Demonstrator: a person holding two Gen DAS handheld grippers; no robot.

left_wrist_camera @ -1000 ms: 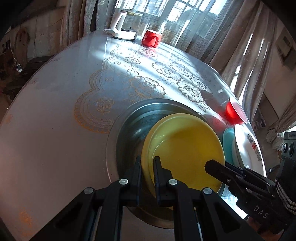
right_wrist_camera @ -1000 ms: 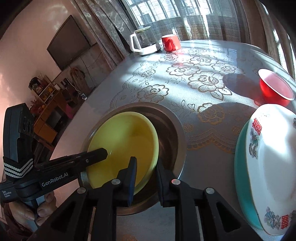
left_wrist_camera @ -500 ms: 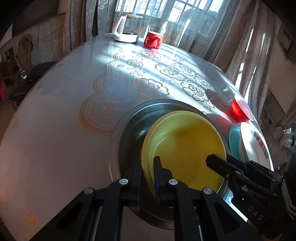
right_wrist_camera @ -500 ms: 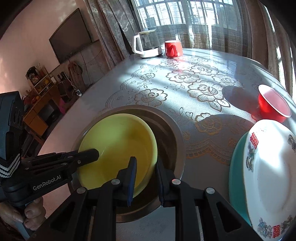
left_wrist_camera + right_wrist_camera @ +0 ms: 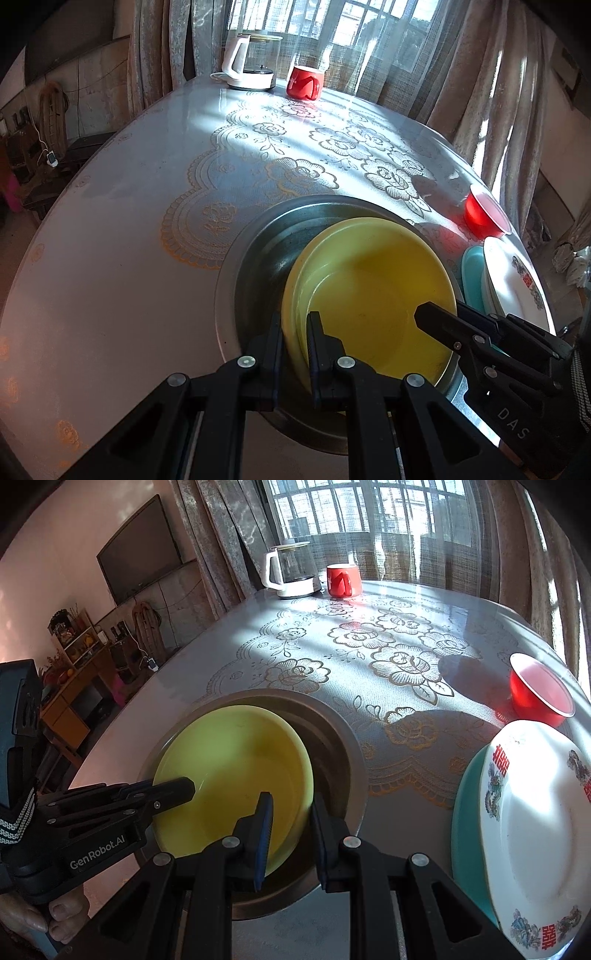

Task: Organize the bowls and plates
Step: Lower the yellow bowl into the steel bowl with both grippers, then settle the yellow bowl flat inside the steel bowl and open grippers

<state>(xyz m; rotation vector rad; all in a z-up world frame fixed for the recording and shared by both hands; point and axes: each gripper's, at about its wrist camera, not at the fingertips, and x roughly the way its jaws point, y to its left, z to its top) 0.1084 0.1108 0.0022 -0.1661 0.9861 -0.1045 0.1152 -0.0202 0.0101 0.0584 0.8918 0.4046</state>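
Note:
A yellow bowl (image 5: 373, 291) is held inside a large steel basin (image 5: 258, 258) on the table. My left gripper (image 5: 295, 332) is shut on the yellow bowl's near-left rim. My right gripper (image 5: 291, 812) is shut on the bowl's (image 5: 236, 771) near-right rim; it also shows in the left wrist view (image 5: 436, 317). A white patterned plate (image 5: 535, 830) lies on a teal plate (image 5: 465, 812) at the right. A small red bowl (image 5: 539, 690) stands behind them.
A white kettle (image 5: 291, 572) and a red mug (image 5: 343, 579) stand at the table's far edge by the curtained window. The lace tablecloth (image 5: 388, 657) covers the table between basin and mug. The basin (image 5: 332, 746) sits near the front edge.
Both grippers keep their hold on the yellow bowl's rim. The bowl and both cameras have risen and tipped back a little, so more of the far table shows.

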